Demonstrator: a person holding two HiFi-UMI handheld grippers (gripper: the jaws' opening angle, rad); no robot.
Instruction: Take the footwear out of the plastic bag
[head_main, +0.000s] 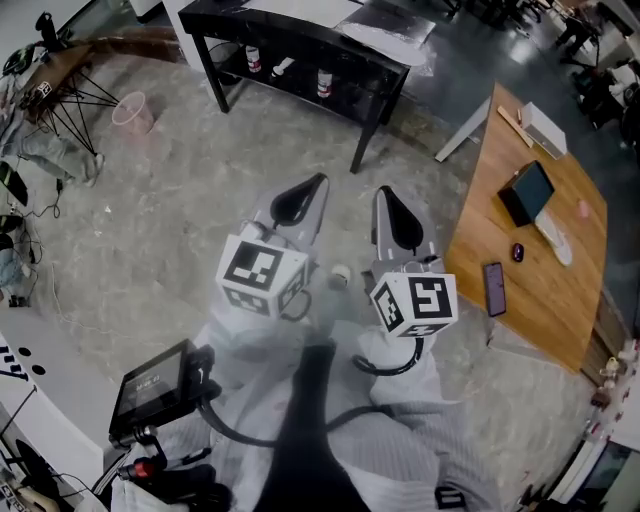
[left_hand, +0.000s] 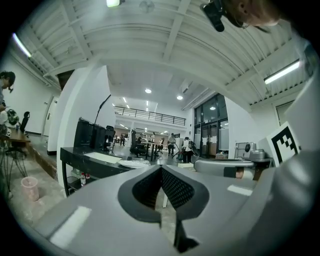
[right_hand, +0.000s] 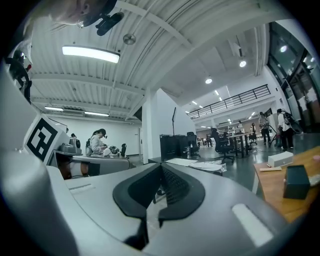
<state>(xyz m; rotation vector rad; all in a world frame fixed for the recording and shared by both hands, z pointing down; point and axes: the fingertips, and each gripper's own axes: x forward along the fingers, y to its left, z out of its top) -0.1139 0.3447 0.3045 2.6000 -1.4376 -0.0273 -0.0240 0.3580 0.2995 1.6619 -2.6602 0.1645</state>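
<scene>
Closest under the head camera, two grippers are held side by side at about the same height above the concrete floor (head_main: 150, 220): the left gripper (head_main: 315, 186) and the right gripper (head_main: 388, 197), each carrying one marker cube. Both point forward, away from the person, and the left one leans slightly inward toward its partner. Each gripper's own view shows its jaws pressed together at the tips with nothing between them, on the left gripper (left_hand: 161, 169) and the right gripper (right_hand: 161, 166) alike. Two benches stand ahead. One black bench (head_main: 300, 45) lies straight in front, and one wooden bench (head_main: 480, 220) is off to the right with a single phone (head_main: 494, 288) near its edge. One crinkled plastic bundle (head_main: 390, 25) lies on the black bench's top, well apart from both sets of jaws. It is possibly the bag, but it is too small to tell what it holds. The right gripper view shows the bundle (right_hand: 212, 166) just beyond the jaw tips, to their right. One pink bucket (head_main: 132, 112) stands on the floor at the left.
</scene>
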